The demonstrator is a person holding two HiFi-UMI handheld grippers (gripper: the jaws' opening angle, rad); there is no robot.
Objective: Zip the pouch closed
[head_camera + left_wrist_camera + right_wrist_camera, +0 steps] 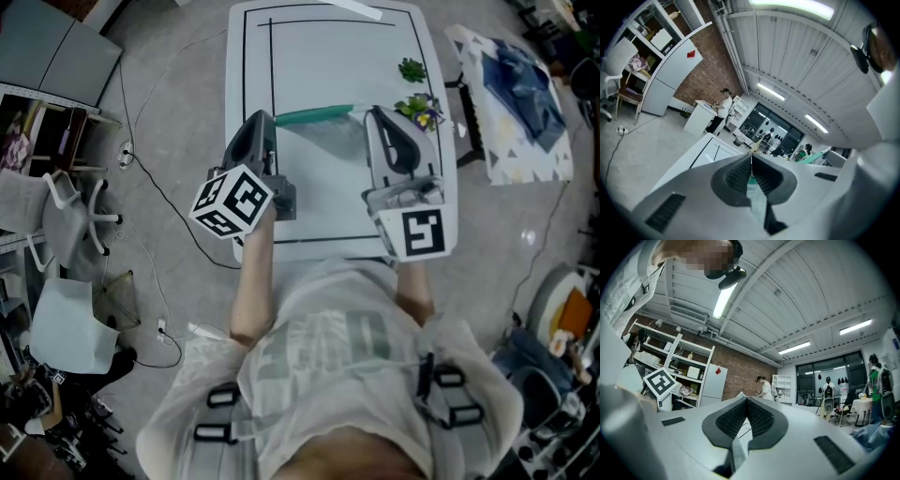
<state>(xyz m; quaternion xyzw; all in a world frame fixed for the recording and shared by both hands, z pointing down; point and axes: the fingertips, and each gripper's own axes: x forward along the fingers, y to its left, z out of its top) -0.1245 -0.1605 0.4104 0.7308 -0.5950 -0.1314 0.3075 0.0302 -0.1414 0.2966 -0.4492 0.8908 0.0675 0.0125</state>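
Slippage of the clear pouch (326, 139) looks the likeliest trouble. It is stretched between the two grippers over the middle of the white table (309, 47), with its teal zip strip (314, 115) running along the far edge from one set of tips to the other. The left gripper (262, 120) has its jaws pressed together on the pouch's left end, and the right gripper (377, 114) is clamped the same way on the right end. Each hold is only a narrow pinch on smooth film, so a hard pull along the zip could drag an end free. Slack or twist between the holds could set the two tracks askew, so they would not mate. No view shows whether either pinch is on a slider, or how much of the zip is already closed. The right gripper's tips are also near the flower cluster (419, 110), which a sideways sweep might knock, while the green sprig (411, 68) beyond is less exposed. The head view alone gives the whole span and the table. The left gripper view shows a teal-tinged film between its ribbed pads, the right gripper view only a pale sliver.
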